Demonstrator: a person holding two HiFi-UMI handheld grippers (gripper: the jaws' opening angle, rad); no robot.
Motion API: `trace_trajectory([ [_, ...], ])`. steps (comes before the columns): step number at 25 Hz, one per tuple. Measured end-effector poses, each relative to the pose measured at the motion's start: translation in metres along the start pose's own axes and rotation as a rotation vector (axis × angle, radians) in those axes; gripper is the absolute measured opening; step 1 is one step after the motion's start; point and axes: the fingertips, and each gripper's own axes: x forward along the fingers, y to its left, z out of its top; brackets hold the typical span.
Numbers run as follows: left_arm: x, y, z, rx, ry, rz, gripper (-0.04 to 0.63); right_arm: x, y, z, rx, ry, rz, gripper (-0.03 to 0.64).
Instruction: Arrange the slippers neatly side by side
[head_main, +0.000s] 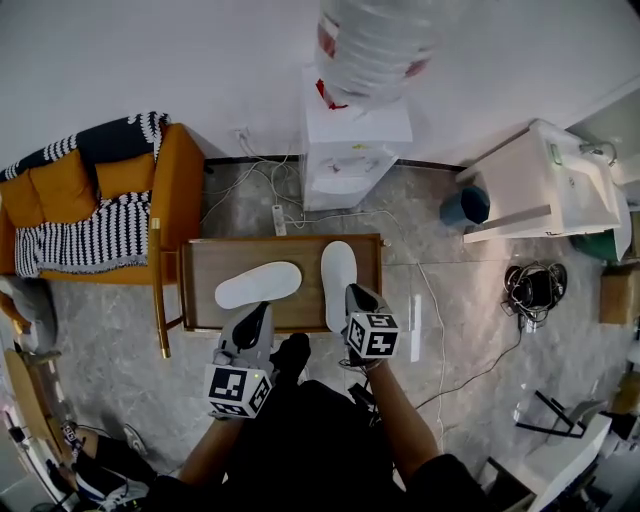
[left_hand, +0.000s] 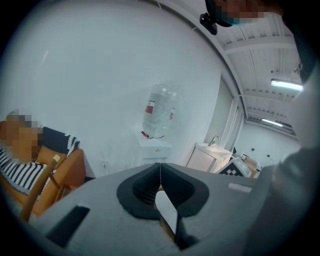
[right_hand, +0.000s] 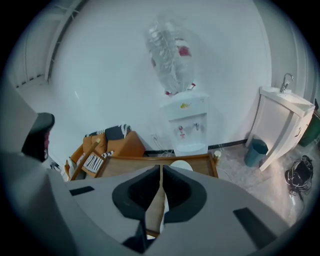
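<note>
- Head view: two white slippers are seen on a low wooden table (head_main: 200, 265). The left slipper (head_main: 258, 285) is laid slantwise, almost crosswise. The right slipper (head_main: 338, 268) is laid lengthwise, with its toe toward the water dispenser (head_main: 352, 160). The two are apart and not parallel.
- The left gripper (head_main: 262, 312) is held just beside the near edge of the left slipper. The right gripper (head_main: 352, 293) is held over the heel end of the right slipper.
- Left gripper view: the jaws of the left gripper (left_hand: 160, 167) are pressed together and nothing is clamped. A white strip of slipper (left_hand: 166, 212) is seen below them.
- Right gripper view: the jaws of the right gripper (right_hand: 160, 170) are closed together at the tips. The toe of the right slipper (right_hand: 180, 165) is seen just beyond them on the table (right_hand: 125, 165).
</note>
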Motion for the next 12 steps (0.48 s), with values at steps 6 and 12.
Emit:
trace_trajectory([
  [6,-0.011,0.008,0.005,-0.002,-0.017,0.034,0.017,-0.077,0.042,0.041,-0.070,-0.247,0.036,0.014],
  [12,-0.007,0.013,-0.010,0.069,0.015,-0.025,0.017,-0.112,0.073,0.044,-0.079,-0.313,0.086,0.014],
])
